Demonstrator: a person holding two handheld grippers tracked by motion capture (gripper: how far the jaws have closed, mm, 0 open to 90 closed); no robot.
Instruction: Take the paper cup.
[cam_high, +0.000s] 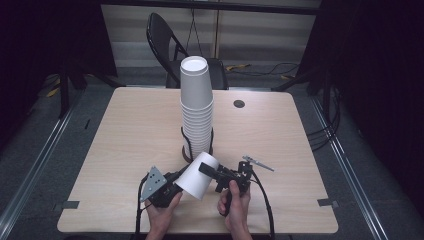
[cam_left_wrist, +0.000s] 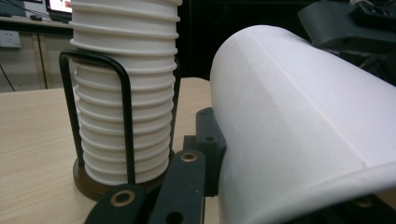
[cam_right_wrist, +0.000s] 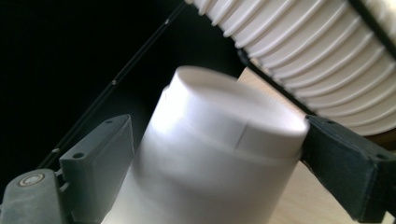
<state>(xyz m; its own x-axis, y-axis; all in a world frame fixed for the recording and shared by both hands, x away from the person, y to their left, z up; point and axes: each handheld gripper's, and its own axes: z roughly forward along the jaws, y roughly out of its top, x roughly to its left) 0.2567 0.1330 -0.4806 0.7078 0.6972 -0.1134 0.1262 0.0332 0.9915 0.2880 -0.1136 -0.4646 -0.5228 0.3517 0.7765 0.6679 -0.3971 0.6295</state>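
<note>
Two black hand-held grippers meet over the near middle of the light wooden table (cam_high: 125, 130). Between them is one loose white paper cup (cam_high: 196, 176), tipped on its side with its wide mouth toward the left gripper (cam_high: 175, 186) and its flat bottom toward the right gripper (cam_high: 210, 169).

The left gripper is squeezed onto the cup's wide end, and in the left gripper view a jaw presses flat against the cup's wall (cam_left_wrist: 299, 135). The right gripper has the cup's narrow bottom end (cam_right_wrist: 224, 140) between its jaws. One jaw touches the cup's edge; the other sits just beside it, and I cannot tell if it is touching.

One tall stack of white paper cups (cam_high: 196, 107) stands upside down in one black wire holder with a round brown base (cam_left_wrist: 100, 179), just behind the loose cup. One black folding chair (cam_high: 167, 42) stands past the far edge of the table.
</note>
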